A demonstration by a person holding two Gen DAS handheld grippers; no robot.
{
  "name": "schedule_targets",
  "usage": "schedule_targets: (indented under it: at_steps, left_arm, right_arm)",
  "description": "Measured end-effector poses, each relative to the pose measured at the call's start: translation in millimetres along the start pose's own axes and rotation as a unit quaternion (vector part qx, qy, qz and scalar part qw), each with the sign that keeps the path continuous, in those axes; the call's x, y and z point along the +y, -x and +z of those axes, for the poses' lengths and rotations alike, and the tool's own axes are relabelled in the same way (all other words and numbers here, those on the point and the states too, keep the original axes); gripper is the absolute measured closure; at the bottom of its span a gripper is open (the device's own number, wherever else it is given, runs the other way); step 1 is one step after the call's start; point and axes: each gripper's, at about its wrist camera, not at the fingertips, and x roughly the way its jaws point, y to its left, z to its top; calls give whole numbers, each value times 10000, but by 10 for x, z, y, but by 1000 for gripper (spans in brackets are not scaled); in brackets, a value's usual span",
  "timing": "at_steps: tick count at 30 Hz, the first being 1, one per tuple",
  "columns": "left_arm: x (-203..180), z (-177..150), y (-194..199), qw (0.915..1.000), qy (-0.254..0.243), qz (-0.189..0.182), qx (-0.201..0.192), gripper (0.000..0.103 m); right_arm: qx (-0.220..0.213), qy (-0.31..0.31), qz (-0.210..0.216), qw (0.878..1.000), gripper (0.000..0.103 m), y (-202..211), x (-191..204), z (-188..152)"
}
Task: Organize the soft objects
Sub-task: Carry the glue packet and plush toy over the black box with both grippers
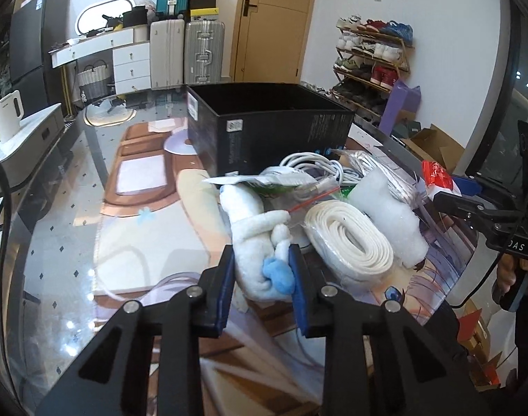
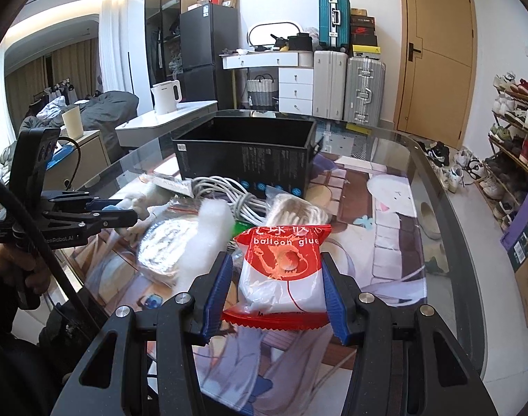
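My left gripper (image 1: 262,260) is shut on a white plush toy (image 1: 253,232) with a blue tuft, held just above the printed mat. My right gripper (image 2: 278,270) is shut on a red and white "balloon glue" packet (image 2: 283,270). An open black box (image 1: 267,131) stands behind the pile; it also shows in the right wrist view (image 2: 246,152). In the pile lie a coiled white strap (image 1: 350,239), a white foam piece (image 1: 388,211), a bundle of white cable (image 1: 316,166) and a clear zip bag (image 1: 298,190). The left gripper also shows in the right wrist view (image 2: 132,213).
The glass table (image 1: 63,208) carries a printed mat (image 1: 153,208). A shoe rack (image 1: 371,62) and a cardboard box (image 1: 433,145) stand to the right. Suitcases (image 1: 201,52), a drawer unit and a door stand at the back. A white kettle (image 1: 7,114) stands on the left.
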Motion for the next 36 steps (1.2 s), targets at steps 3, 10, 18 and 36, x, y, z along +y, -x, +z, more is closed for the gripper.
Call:
schedule_targets:
  at_steps: [3, 10, 18, 36]
  left_arm:
    - [27, -7, 98, 10000, -17, 47, -80, 76]
    - [65, 28, 337, 9993, -4, 131, -358, 76]
    - [81, 142, 486, 9983, 21, 154, -569, 76]
    - [41, 615, 374, 9952, 130, 480, -844, 75]
  right_arm:
    - [-58, 43, 47, 10000, 52, 14, 58, 40]
    - [-157, 122, 96, 9998, 52, 47, 164, 153]
    - [-239, 148, 65, 9996, 52, 88, 196, 296]
    - [-415, 108, 144, 9990, 52, 123, 226, 699]
